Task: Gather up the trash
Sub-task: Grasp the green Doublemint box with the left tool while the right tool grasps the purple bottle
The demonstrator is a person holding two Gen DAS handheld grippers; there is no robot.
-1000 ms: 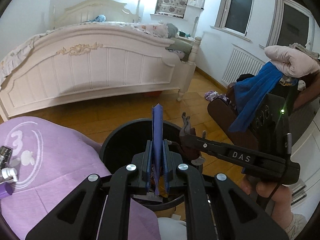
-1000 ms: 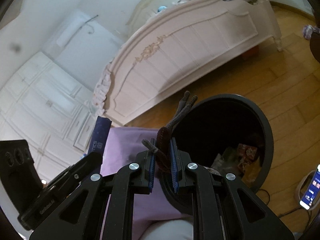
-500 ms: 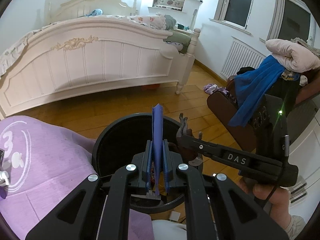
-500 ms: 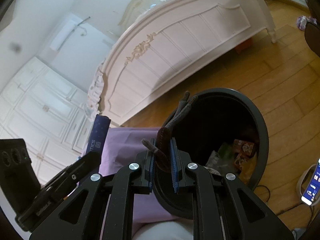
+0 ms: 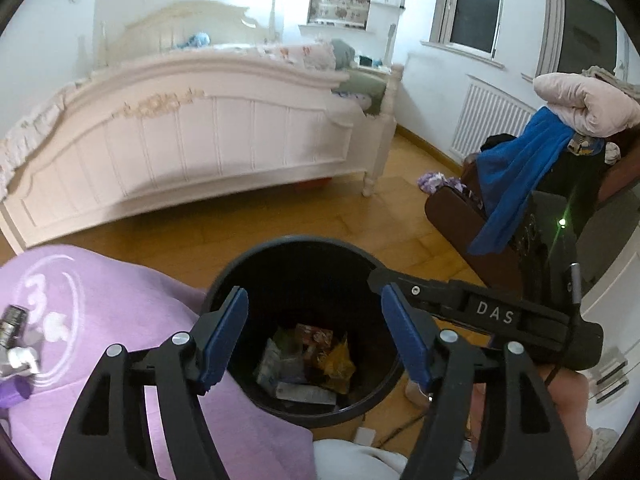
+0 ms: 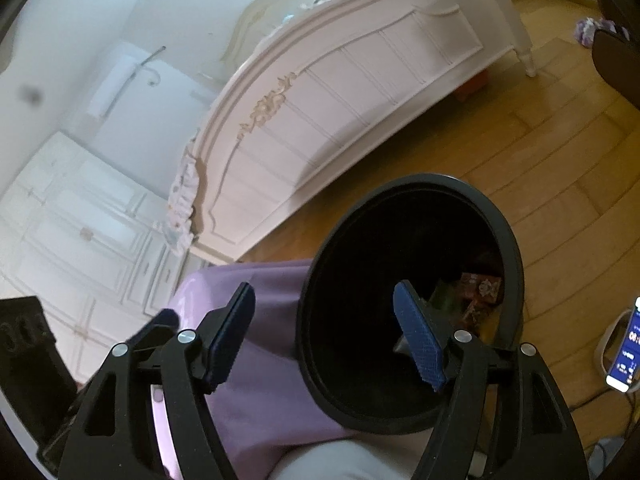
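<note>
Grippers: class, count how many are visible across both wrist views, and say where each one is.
2. The left gripper, jaws open, hangs above the black trash bin. The right gripper, jaws open, straddles the bin's near rim beside the purple cloth. None seems hidden.

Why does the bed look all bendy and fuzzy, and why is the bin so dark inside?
Left wrist view: the round lens bends the bed; window glare washes out the wall behind it. Right wrist view: the bed is blurry, and the bin is deep in shadow.
</note>
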